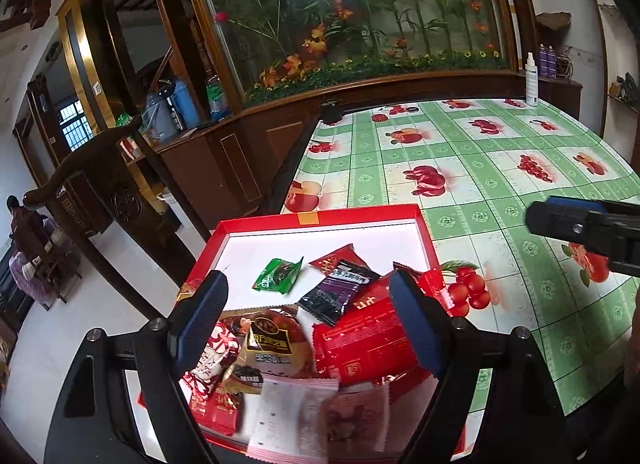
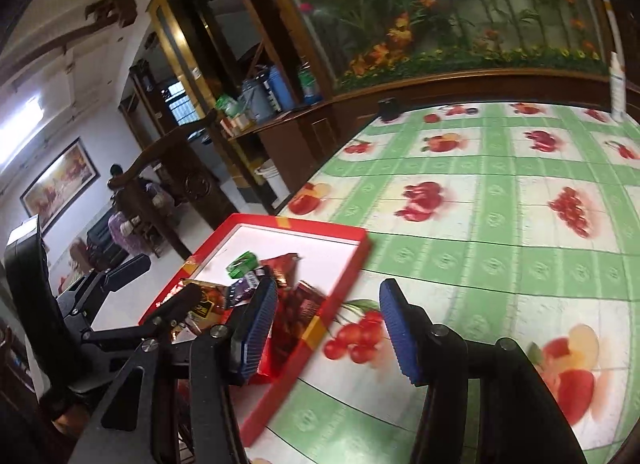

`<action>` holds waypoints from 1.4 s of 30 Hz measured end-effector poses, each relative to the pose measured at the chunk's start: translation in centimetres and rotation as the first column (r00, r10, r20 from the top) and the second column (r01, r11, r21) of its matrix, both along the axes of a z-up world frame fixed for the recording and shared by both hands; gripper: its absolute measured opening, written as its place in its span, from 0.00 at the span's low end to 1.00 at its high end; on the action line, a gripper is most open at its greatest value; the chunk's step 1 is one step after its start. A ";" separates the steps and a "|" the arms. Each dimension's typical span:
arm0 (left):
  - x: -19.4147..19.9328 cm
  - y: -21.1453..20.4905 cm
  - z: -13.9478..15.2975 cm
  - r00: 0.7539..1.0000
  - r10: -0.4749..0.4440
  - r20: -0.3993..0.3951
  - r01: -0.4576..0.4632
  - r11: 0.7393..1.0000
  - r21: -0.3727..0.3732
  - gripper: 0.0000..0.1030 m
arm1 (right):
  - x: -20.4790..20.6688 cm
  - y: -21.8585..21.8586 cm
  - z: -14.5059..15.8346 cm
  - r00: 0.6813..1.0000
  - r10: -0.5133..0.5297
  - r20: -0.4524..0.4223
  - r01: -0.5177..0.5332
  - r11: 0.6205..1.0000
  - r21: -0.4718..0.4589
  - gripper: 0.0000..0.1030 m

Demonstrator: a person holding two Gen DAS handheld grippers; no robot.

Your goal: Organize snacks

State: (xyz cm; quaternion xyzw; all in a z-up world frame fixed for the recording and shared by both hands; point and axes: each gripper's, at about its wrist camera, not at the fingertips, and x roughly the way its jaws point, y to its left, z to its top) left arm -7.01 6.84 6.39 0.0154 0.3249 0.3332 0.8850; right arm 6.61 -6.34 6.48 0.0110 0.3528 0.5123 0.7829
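Nearest my left camera is a pale pink wrapper (image 1: 292,416) lying at the close end of the red tray (image 1: 320,215), partly under my own rig. The left gripper (image 1: 308,320) hangs over the tray with its jaws spread wide and nothing pinched between them; the blue pads frame a heap of snacks without touching any that I can see. Directly between those pads, slightly ahead, lie a large red packet (image 1: 360,340) and a gold-and-brown packet (image 1: 272,340); further on sit a dark purple sachet (image 1: 340,292) and a small green sachet (image 1: 278,274), well apart from the heap. The purple sachet's long axis runs diagonally, from near-left to far-right as I see it.

From my right camera, the right gripper (image 2: 328,328) straddles the tray's near right corner: its left pad is over the tray wall, its right pad over the patterned worktop (image 2: 500,264). Its jaws stand about half open and grip nothing. No loose snack shows on the worktop in either view; everything I can make out already sits inside the tray.

I judge the left hand the better placed for any rearranging, since the packets lie straight ahead of and below it, while the right would have to swing inward. The picture from the right is blurred, so finer detail there I cannot tell.
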 end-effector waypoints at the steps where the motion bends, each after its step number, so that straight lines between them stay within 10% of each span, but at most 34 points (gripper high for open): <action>1: 0.0 0.0 0.0 1.000 0.006 -0.002 -0.006 1.000 -0.003 0.81 | 0.1 -0.6 -0.1 1.000 -0.011 -0.001 0.011 1.000 0.002 0.55; 21: -1.7 -0.8 -0.1 0.998 0.025 0.055 -0.022 0.998 -0.054 0.81 | -5.0 -3.2 0.1 0.990 -0.062 0.129 0.053 0.996 0.070 0.89; 32: -5.9 -1.8 1.7 0.987 0.052 0.150 -0.047 0.998 -0.039 0.81 | -10.8 -8.7 2.7 0.888 -0.329 0.320 0.184 0.894 0.409 1.00; 42: -13.0 -4.2 3.2 0.965 0.068 0.252 -0.066 0.998 -0.015 1.00 | -15.7 -8.8 3.1 0.934 -0.240 0.264 0.169 0.949 0.265 1.00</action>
